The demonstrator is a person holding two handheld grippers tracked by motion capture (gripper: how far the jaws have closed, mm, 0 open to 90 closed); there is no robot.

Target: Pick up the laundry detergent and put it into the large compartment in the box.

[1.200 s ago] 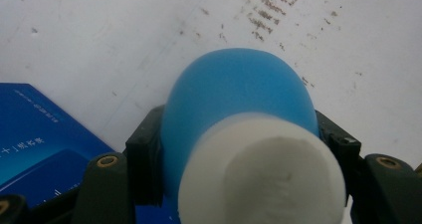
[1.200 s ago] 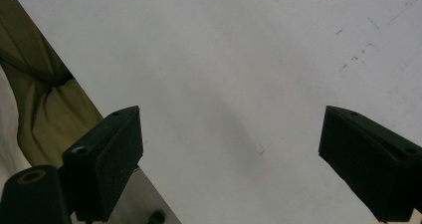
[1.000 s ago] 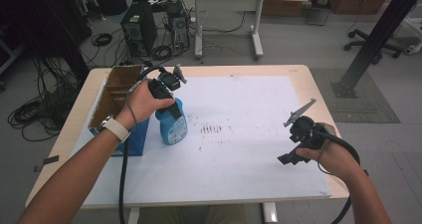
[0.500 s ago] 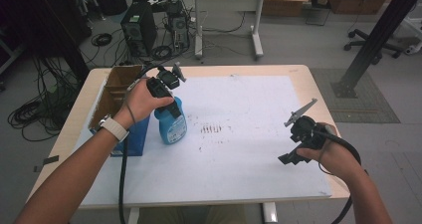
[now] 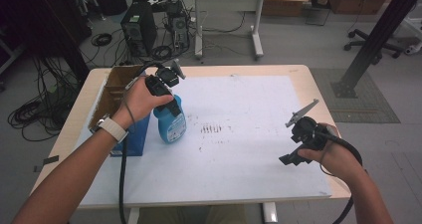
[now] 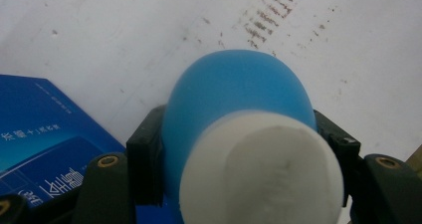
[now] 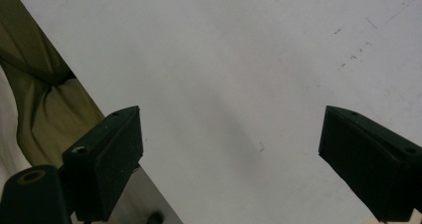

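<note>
**Left jaws clamped on the blue bottle, right jaws wide and empty**

The left gripper (image 6: pixel 239 149) has its jaws pressed against both sides of a blue bottle (image 6: pixel 234 89), just below the white cap (image 6: pixel 261 169). The bottle stands upright on the left part of the worktop (image 5: pixel 239 174), on the white sheet (image 5: pixel 249 134) that covers it. A dark blue box (image 6: pixel 40 134) lies just left of the bottle, and beyond that, at the far left corner, stands a cardboard box (image 5: pixel 117 84). To the right of the bottle, a patch of small brown marks (image 5: pixel 211 129) stains the sheet.

The right gripper (image 7: pixel 231 154) has its jaws spread wide with nothing between them. In the high view it sits at the near right of the worktop, well apart from the bottle, over bare sheet close to the near edge.
</note>
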